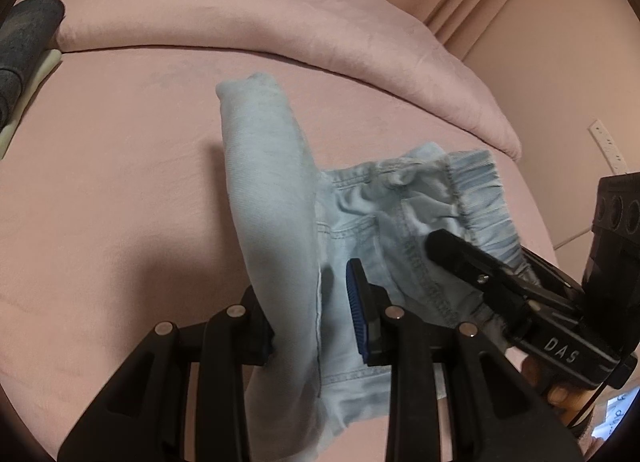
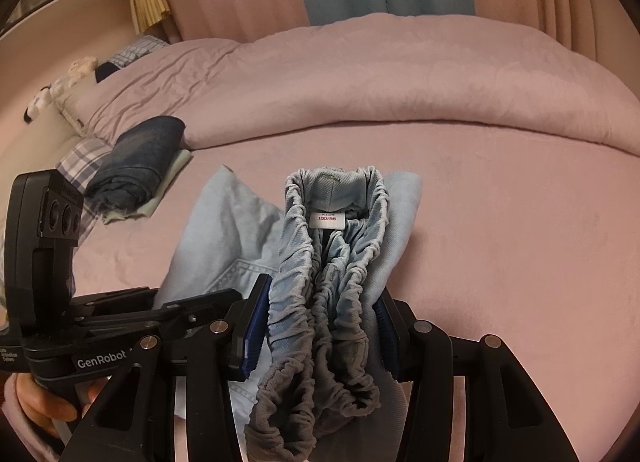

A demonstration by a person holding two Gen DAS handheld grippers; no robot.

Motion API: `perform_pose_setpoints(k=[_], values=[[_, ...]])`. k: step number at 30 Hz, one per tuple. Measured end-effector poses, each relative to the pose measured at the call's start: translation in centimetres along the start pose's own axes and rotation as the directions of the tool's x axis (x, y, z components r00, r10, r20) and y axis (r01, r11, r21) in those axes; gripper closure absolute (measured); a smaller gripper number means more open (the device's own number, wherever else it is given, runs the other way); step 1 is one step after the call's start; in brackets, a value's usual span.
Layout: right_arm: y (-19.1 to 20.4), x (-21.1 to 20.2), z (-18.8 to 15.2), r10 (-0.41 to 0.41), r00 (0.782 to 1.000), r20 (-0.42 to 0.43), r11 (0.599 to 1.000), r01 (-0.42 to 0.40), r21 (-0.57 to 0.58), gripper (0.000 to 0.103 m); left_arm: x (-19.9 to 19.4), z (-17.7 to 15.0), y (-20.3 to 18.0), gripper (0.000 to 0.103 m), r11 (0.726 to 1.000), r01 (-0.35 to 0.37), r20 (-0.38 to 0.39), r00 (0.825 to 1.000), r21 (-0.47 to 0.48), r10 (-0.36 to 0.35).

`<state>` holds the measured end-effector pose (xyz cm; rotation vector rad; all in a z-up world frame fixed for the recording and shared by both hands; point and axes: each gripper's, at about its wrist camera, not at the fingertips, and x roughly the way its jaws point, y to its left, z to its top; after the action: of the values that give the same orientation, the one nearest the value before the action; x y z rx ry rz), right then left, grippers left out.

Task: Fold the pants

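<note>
Small light-blue denim pants [image 1: 276, 198] with an elastic waistband lie partly lifted over a pink bed sheet [image 1: 120, 182]. My left gripper [image 1: 312, 314] has the folded leg fabric between its jaws, which look closed on it. My right gripper [image 2: 320, 326] is shut on the gathered waistband [image 2: 320, 282], whose white size label [image 2: 327, 219] faces the camera. The right gripper [image 1: 480, 274] also shows in the left wrist view at the waistband. The left gripper's body [image 2: 100, 322] shows at the left of the right wrist view.
A pink duvet [image 2: 360, 82] is bunched along the far side of the bed. A folded dark denim garment [image 2: 140, 162] lies on a pale cloth at the left, near a plaid pillow [image 2: 80, 162]. Pink curtains and a wall stand behind.
</note>
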<state>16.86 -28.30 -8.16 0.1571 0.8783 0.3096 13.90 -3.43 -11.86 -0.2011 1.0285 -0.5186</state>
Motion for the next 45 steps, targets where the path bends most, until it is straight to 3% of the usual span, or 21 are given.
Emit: perform_pose_setpoints(k=[7, 10, 12, 15, 17, 20, 23, 27, 31, 35, 37, 45], values=[[-2.1, 1.1, -0.3, -0.044, 0.998, -0.039, 0.998, 0.046, 0.053, 0.052, 1.4, -0.3, 1.5, 0.07, 0.989, -0.144, -0.041, 0.989, 0.011, 0.144], [-3.2, 1.9, -0.7, -0.079, 0.995, -0.068, 0.994, 0.084, 0.071, 0.05, 1.9, -0.4, 2.3, 0.06, 0.984, -0.177, -0.055, 0.983, 0.006, 0.177], [-3.8, 2.3, -1.1, -0.113, 0.99, -0.082, 0.99, 0.119, 0.075, 0.042, 2.1, -0.4, 2.8, 0.055, 0.982, -0.187, -0.062, 0.98, 0.0, 0.187], [-4.8, 2.6, -1.7, -0.171, 0.98, -0.097, 0.981, 0.179, 0.074, 0.028, 2.2, -0.5, 3.1, 0.039, 0.973, -0.232, -0.063, 0.971, 0.009, 0.233], [-5.4, 2.6, -1.9, -0.162, 0.982, -0.092, 0.982, 0.17, 0.086, 0.025, 2.3, -0.6, 3.2, 0.026, 0.963, -0.268, -0.057, 0.961, 0.022, 0.269], [-5.8, 2.7, -2.1, -0.156, 0.984, -0.09, 0.982, 0.164, 0.096, 0.021, 2.4, -0.8, 3.5, 0.018, 0.953, -0.3, -0.056, 0.952, 0.029, 0.302], [-5.6, 1.9, -2.1, -0.162, 0.985, -0.067, 0.981, 0.168, 0.1, 0.021, 1.9, -1.0, 3.2, 0.018, 0.947, -0.32, -0.055, 0.945, 0.041, 0.322], [-4.5, -0.5, -1.8, -0.25, 0.968, 0.012, 0.967, 0.249, 0.045, 0.021, 0.5, -1.8, 2.5, 0.017, 0.927, -0.366, -0.034, 0.929, 0.075, 0.369], [-3.7, -2.4, -2.1, -0.275, 0.961, 0.039, 0.961, 0.275, -0.008, 0.021, -0.2, -3.0, 1.6, 0.003, 0.924, -0.372, -0.024, 0.926, 0.092, 0.375], [-4.1, -1.4, -3.2, -0.306, 0.952, -0.016, 0.952, 0.306, -0.028, 0.021, 1.3, -4.1, 1.5, 0.001, 0.901, -0.42, -0.052, 0.903, 0.105, 0.427], [-4.7, -0.1, -3.9, -0.316, 0.946, -0.07, 0.949, 0.315, -0.027, 0.021, 1.5, -4.3, 1.8, 0.0, 0.904, -0.419, -0.059, 0.904, 0.088, 0.424], [-5.5, 0.0, -4.0, -0.3, 0.951, -0.079, 0.954, 0.301, 0.005, 0.021, 0.9, -4.4, 1.5, 0.001, 0.904, -0.422, -0.058, 0.903, 0.068, 0.425]])
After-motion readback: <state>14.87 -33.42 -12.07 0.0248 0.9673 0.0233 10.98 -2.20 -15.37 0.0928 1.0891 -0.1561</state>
